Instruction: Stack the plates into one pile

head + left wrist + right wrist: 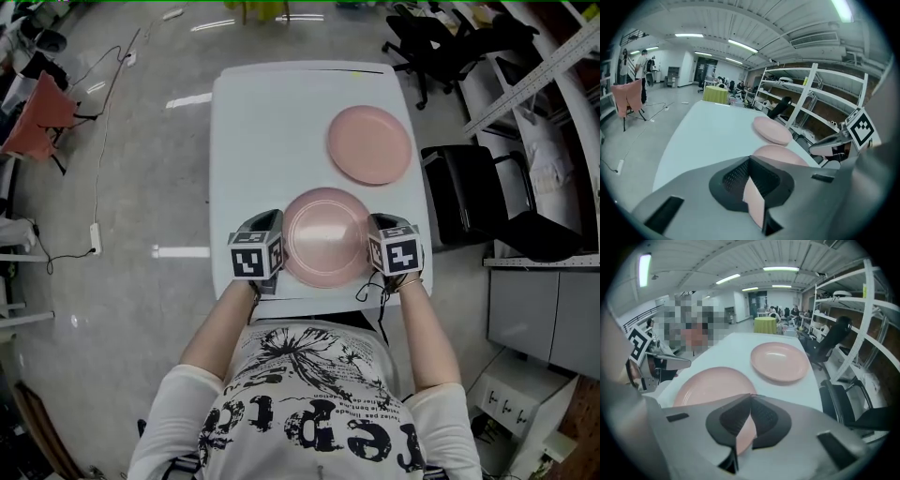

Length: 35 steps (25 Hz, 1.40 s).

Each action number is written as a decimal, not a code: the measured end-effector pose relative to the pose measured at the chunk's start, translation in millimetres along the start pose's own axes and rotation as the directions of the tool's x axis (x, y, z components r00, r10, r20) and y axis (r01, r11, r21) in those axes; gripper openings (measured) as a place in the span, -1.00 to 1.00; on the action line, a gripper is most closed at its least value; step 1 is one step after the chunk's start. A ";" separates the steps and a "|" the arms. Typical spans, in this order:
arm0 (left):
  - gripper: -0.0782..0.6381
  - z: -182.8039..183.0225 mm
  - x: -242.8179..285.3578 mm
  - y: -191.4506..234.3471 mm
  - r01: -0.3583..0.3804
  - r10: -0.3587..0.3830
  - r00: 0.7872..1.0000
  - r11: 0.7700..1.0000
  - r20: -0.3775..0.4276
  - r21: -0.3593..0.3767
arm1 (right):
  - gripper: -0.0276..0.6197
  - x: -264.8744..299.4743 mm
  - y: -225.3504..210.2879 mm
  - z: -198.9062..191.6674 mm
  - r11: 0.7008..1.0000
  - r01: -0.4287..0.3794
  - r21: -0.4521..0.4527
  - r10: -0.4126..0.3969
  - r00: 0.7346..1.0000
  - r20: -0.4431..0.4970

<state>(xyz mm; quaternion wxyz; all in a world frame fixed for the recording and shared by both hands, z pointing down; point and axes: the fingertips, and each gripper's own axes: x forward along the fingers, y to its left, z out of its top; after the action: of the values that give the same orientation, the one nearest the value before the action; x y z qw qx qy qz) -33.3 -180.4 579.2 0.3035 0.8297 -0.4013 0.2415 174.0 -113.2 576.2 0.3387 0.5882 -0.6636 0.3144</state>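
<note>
Two pink plates lie on the white table (267, 122). The near plate (326, 236) sits at the table's front edge, and the far plate (369, 144) lies apart from it toward the back right. My left gripper (278, 246) is shut on the near plate's left rim, and my right gripper (373, 246) is shut on its right rim. In the left gripper view the rim (754, 202) shows between the closed jaws, with the far plate (772, 130) beyond. In the right gripper view the near plate (710, 386) runs into the closed jaws, and the far plate (779, 361) lies ahead.
Black office chairs (478, 202) stand close to the table's right side, with shelving behind them. On the floor at the left lie a power strip (94, 236) and cables. A red-draped chair (42, 117) stands far left.
</note>
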 end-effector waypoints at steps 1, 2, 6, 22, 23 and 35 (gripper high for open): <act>-0.75 2.6 0.9 -3.9 0.014 -0.014 1.000 1.000 0.006 -0.009 | -0.90 -2.5 -1.2 4.2 1.000 -0.006 -0.006 0.006 0.999 0.032; -0.75 5.6 2.3 -8.5 0.026 -0.026 1.000 1.000 0.010 -0.011 | -0.90 -5.3 -3.9 9.0 1.000 -0.008 -0.010 0.009 0.998 0.061; -0.75 26.9 9.6 -33.8 0.069 -0.070 0.996 0.998 0.057 0.014 | -0.90 -15.7 -26.9 29.7 1.000 -0.004 -0.018 0.006 0.988 0.155; -0.75 136.7 81.4 -154.2 0.101 -0.149 0.959 0.975 0.241 0.200 | -0.90 -6.2 -158.9 82.6 0.997 -0.079 -0.023 0.082 0.969 0.234; -0.75 140.3 89.6 -156.5 0.085 -0.135 0.961 0.976 0.243 0.203 | -0.90 -3.6 -167.2 87.0 0.996 -0.081 -0.028 0.086 0.968 0.237; -0.75 154.3 174.4 -121.4 -0.076 0.067 0.985 0.996 0.160 0.052 | -0.78 65.2 -231.6 127.1 0.991 -0.112 -0.067 0.123 0.973 0.195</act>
<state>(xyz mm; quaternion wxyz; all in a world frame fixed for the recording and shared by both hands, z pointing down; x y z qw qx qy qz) 187.4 -318.7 546.0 0.2377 0.8399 -0.4463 0.1974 388.9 -279.4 561.2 0.2676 0.5667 -0.7363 0.2553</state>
